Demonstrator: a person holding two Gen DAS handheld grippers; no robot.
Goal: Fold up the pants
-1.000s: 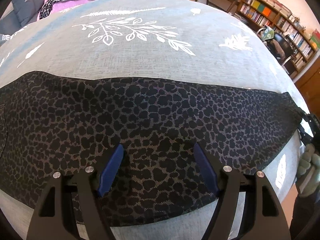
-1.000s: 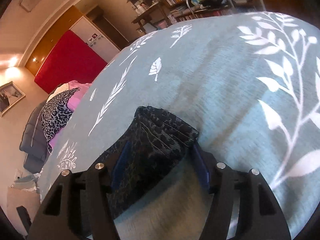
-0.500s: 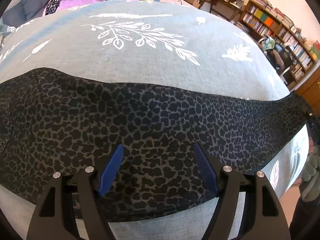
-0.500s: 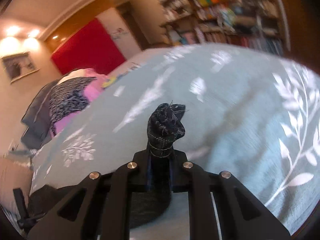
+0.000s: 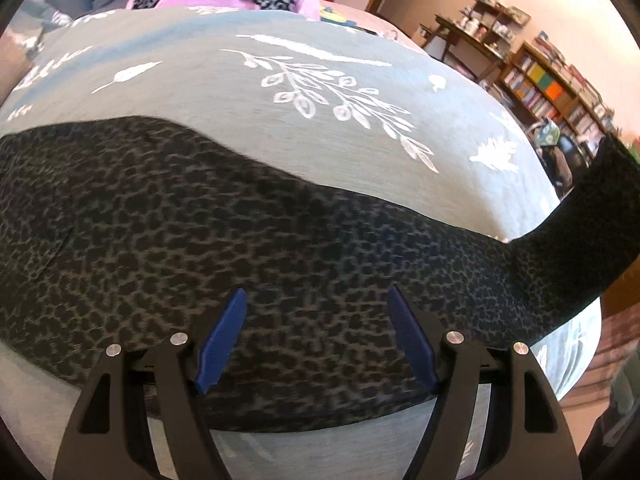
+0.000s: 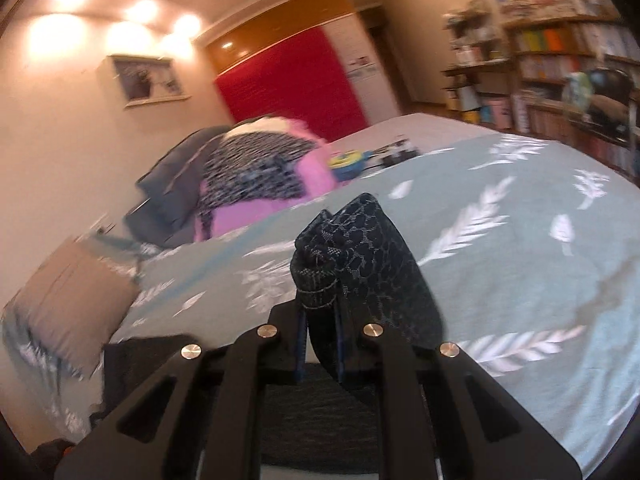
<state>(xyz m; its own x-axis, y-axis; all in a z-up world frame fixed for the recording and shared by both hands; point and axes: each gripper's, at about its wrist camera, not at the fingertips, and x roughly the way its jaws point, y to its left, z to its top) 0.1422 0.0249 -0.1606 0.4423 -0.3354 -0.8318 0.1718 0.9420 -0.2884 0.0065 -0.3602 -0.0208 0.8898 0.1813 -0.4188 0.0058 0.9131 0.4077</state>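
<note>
Dark leopard-print pants (image 5: 224,248) lie as a long folded band across a grey-green bedspread (image 5: 256,128) with white leaf prints. My left gripper (image 5: 318,338) hovers open over their near edge, blue pads apart, with the cloth below them and not pinched. At the right of the left wrist view the leg end (image 5: 600,216) rises off the bed. In the right wrist view my right gripper (image 6: 320,344) is shut on that bunched hem (image 6: 340,248), held above the bedspread (image 6: 520,240).
A heap of pink and animal-print clothes (image 6: 256,176) and grey cushions sits at the far end of the bed. A beige pillow (image 6: 68,292) lies at the left edge. Bookshelves (image 5: 560,92) and a chair stand beyond the bed's right side.
The right gripper closed on the hem and lifted it off the bed, rolling as it rose. The left gripper slid along the pants, still open. The leg end now hangs raised.
</note>
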